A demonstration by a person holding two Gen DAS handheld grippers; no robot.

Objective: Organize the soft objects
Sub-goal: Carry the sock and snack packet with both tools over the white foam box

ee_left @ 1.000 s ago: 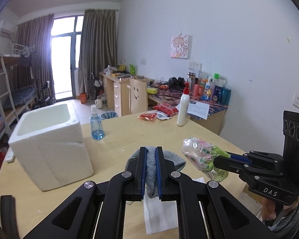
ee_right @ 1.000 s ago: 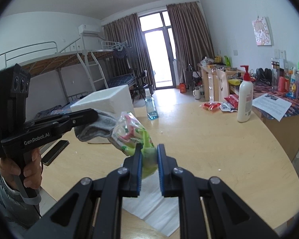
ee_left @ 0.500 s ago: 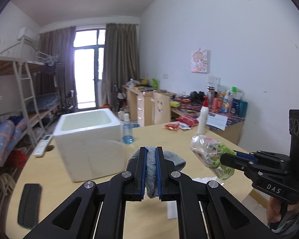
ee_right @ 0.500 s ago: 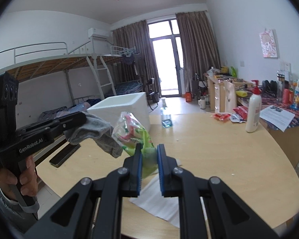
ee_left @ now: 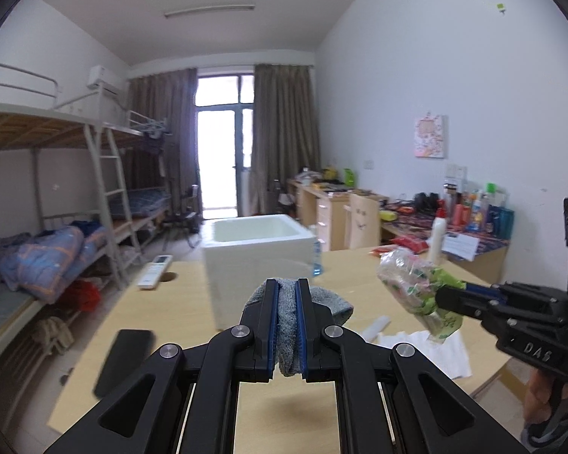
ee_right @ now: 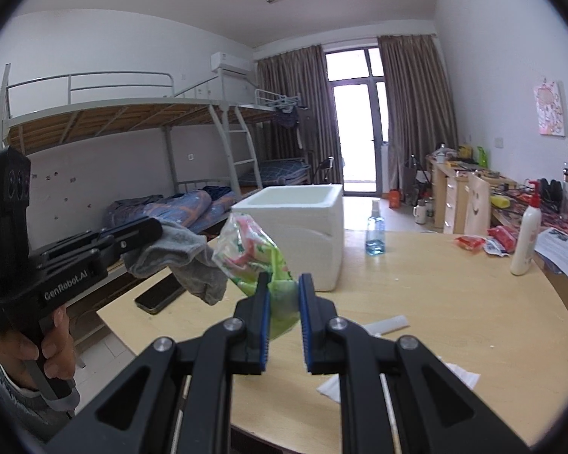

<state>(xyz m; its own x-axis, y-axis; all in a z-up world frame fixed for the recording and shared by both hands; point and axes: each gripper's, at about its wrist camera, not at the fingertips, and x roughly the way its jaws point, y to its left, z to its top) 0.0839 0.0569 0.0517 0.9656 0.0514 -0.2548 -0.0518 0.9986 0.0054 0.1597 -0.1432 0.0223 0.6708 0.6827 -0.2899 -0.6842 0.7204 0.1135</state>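
Note:
My left gripper (ee_left: 287,287) is shut on a grey sock (ee_left: 287,321) and holds it in the air above the table; the sock also hangs from it in the right wrist view (ee_right: 185,257). My right gripper (ee_right: 284,283) is shut on a clear and green plastic bag (ee_right: 253,253) of pink and green items, also raised; the bag shows in the left wrist view (ee_left: 416,283) to the right of the sock. A white foam box (ee_left: 257,249) with an open top stands on the table just beyond both grippers, and it shows in the right wrist view (ee_right: 303,234).
On the round wooden table (ee_right: 454,302) lie white paper (ee_left: 428,348), a black phone (ee_right: 159,297), a remote (ee_left: 155,270), a blue spray bottle (ee_right: 375,232), a white lotion bottle (ee_right: 526,238) and red snack packets (ee_right: 488,240). Bunk beds stand left, cluttered desks right.
Both grippers have risen and turned left with their loads held. The foam box has shifted from the left side to straight ahead of the left gripper.

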